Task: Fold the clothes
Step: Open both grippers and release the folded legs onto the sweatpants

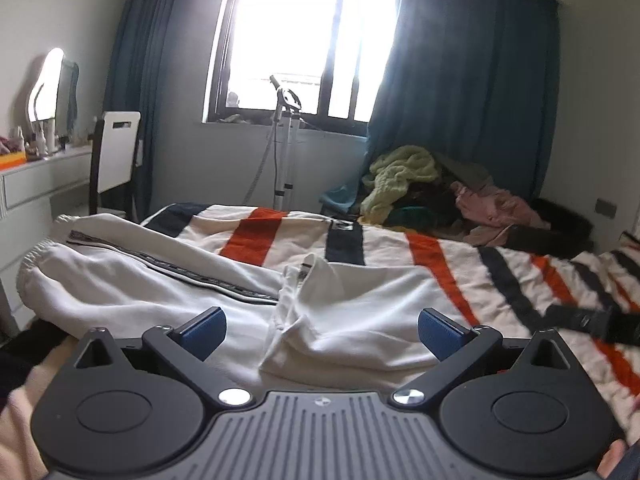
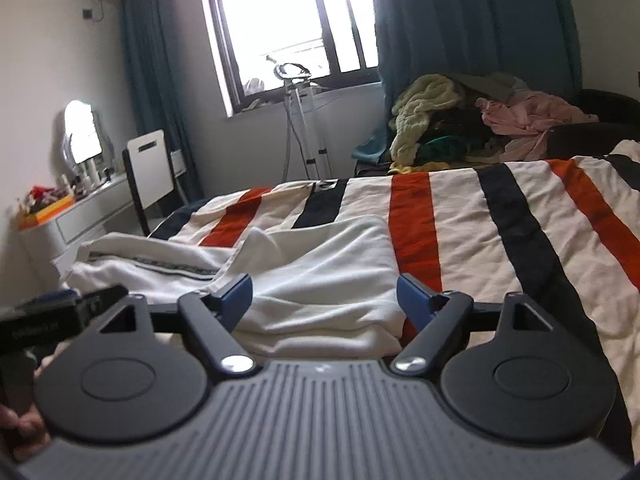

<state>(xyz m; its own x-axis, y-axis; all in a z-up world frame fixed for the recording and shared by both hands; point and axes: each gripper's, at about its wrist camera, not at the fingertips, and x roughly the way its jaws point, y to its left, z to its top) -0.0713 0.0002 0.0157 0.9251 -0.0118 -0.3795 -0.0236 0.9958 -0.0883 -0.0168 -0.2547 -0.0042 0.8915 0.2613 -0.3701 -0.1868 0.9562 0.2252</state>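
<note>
White trousers (image 1: 152, 280) with a dark side stripe lie crumpled across the striped bed cover (image 1: 500, 276), legs running to the left and the waist bunched near the front edge. My left gripper (image 1: 322, 332) stands open just in front of that bunched waist, with its blue pads (image 1: 206, 330) apart and nothing between them. In the right wrist view the same trousers (image 2: 324, 276) lie directly ahead. My right gripper (image 2: 324, 300) is open too, its pads either side of the folded white cloth near the bed's front edge. The left gripper's black body (image 2: 52, 320) shows at the left.
A heap of unfolded clothes (image 1: 440, 196) sits at the far side of the bed under the blue curtain (image 1: 460, 80). A garment steamer stand (image 1: 286, 152) is below the window. A white dresser (image 1: 36, 184) with a mirror and a chair (image 1: 116, 152) lines the left wall.
</note>
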